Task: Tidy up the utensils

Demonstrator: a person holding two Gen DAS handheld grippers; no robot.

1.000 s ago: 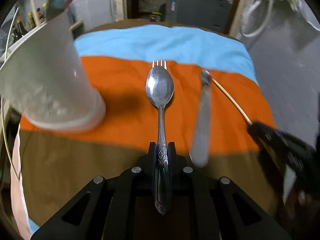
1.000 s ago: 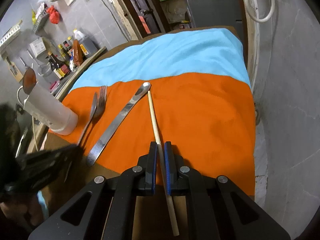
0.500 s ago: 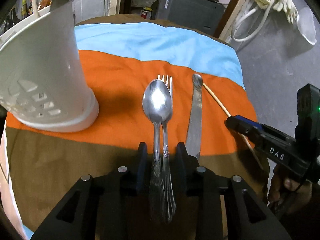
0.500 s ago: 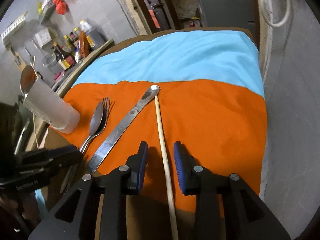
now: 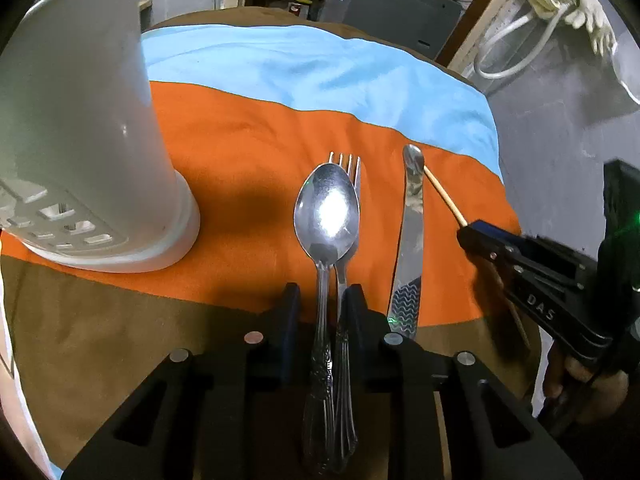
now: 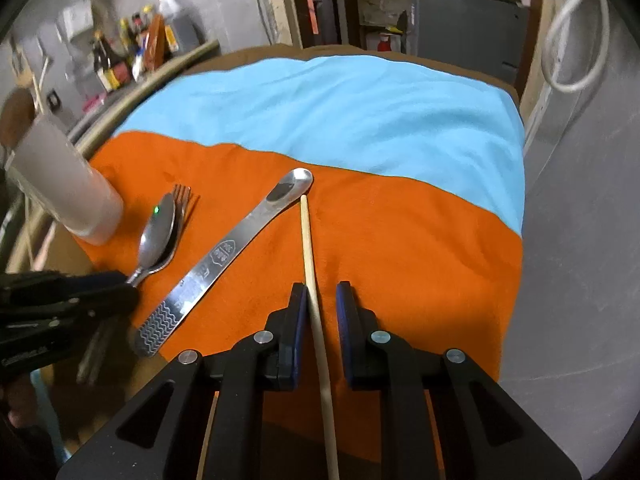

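You have 4 pieces lined up on the orange cloth (image 6: 400, 248): spoon (image 5: 326, 212) over fork (image 5: 350, 164), knife (image 5: 412, 224), chopstick (image 6: 308, 236). Your left gripper (image 5: 320, 300) and right gripper (image 6: 322, 300) are closing around handles, not yet clamped. Nothing looks stowed in the white holder (image 5: 80, 128) yet.

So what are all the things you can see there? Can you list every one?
spoon: 1, silver, on the orange cloth, lying over the fork, handle between the left gripper's fingers
fork: 1, silver, under the spoon, tines poking out beyond the bowl
knife: 1, silver, on the orange cloth between spoon and chopstick
chopstick: 1, pale wood, right of the knife, running between the right gripper's fingers
utensil holder: 1, white, standing left of the spoon
orange cloth: 1, near part of the table
blue cloth: 1, far part
bottles: several, dark, on a shelf far left
left gripper: 1, black, jaws closing around spoon and fork handles
right gripper: 1, black with blue pads, jaws closing around the chopstick
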